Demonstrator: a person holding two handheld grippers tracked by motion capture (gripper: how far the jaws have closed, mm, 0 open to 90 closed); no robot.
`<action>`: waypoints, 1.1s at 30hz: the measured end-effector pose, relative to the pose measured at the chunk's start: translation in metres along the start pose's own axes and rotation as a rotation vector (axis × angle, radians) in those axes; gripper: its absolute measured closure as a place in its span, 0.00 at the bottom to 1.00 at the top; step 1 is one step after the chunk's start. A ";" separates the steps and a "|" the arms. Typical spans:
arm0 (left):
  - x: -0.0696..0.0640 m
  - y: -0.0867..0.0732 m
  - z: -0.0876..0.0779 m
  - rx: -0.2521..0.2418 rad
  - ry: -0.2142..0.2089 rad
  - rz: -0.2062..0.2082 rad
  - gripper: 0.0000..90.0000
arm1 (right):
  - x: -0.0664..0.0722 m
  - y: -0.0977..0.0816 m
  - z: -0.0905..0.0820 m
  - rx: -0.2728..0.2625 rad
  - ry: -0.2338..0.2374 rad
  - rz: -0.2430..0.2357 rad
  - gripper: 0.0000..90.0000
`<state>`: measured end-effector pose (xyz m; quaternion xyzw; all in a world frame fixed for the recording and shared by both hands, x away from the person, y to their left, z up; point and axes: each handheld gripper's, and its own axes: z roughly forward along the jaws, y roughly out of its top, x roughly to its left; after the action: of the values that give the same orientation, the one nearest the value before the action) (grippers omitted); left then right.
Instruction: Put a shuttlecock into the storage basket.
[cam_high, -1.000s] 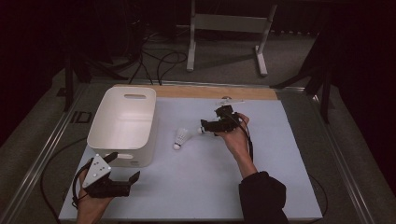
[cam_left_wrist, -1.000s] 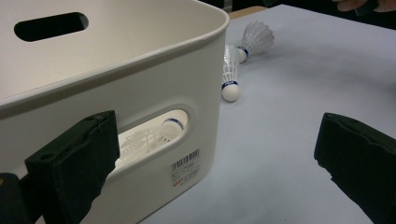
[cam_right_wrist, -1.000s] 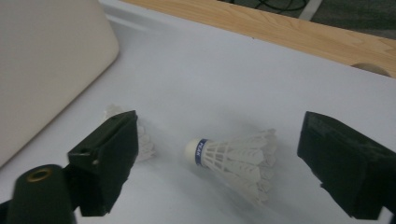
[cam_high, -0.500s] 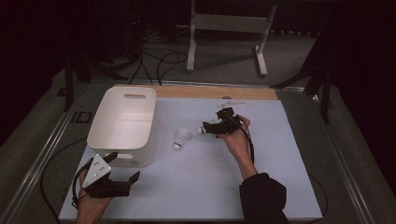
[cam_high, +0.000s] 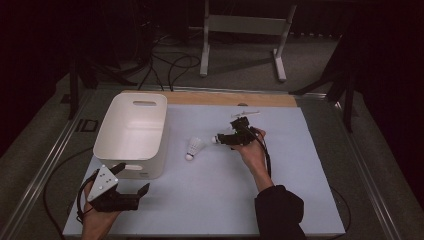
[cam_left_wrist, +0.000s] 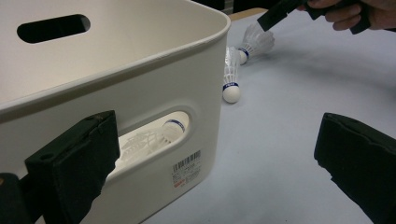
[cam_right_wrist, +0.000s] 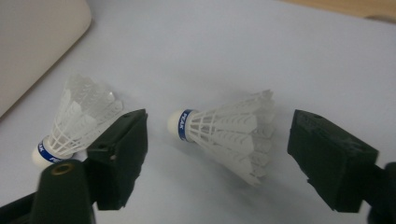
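Two white shuttlecocks with blue bands lie on the pale blue table. One shuttlecock lies on its side between the jaws of my right gripper, cork toward the left jaw. The jaws have just been closing, but gaps remain on both sides of it. The other shuttlecock lies just outside the left jaw. In the high view my right gripper is at mid-table. My left gripper stands open beside the near corner of a white bin, holding nothing.
Through the bin's handle slot I see another shuttlecock inside. A wooden strip runs along the table's far edge. Beyond it stand a metal frame and floor cables. Open table lies at the near right.
My right gripper has shifted slightly nearer and lower around the right-hand shuttlecock. The left gripper has stayed where it was.
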<state>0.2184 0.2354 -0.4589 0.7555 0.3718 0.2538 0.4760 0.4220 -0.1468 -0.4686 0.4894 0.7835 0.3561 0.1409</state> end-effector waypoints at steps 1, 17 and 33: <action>0.000 0.000 0.000 0.000 0.000 0.000 0.01 | 0.000 0.000 0.000 0.000 0.000 0.000 0.23; 0.000 0.000 0.000 0.001 0.000 -0.001 0.01 | 0.004 -0.002 0.012 0.070 0.064 0.007 0.67; 0.000 0.000 -0.001 -0.001 0.003 -0.002 0.01 | 0.015 0.001 0.019 0.053 0.050 -0.022 0.98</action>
<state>0.2182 0.2361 -0.4589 0.7544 0.3731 0.2545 0.4764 0.4260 -0.1252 -0.4793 0.4752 0.8012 0.3459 0.1122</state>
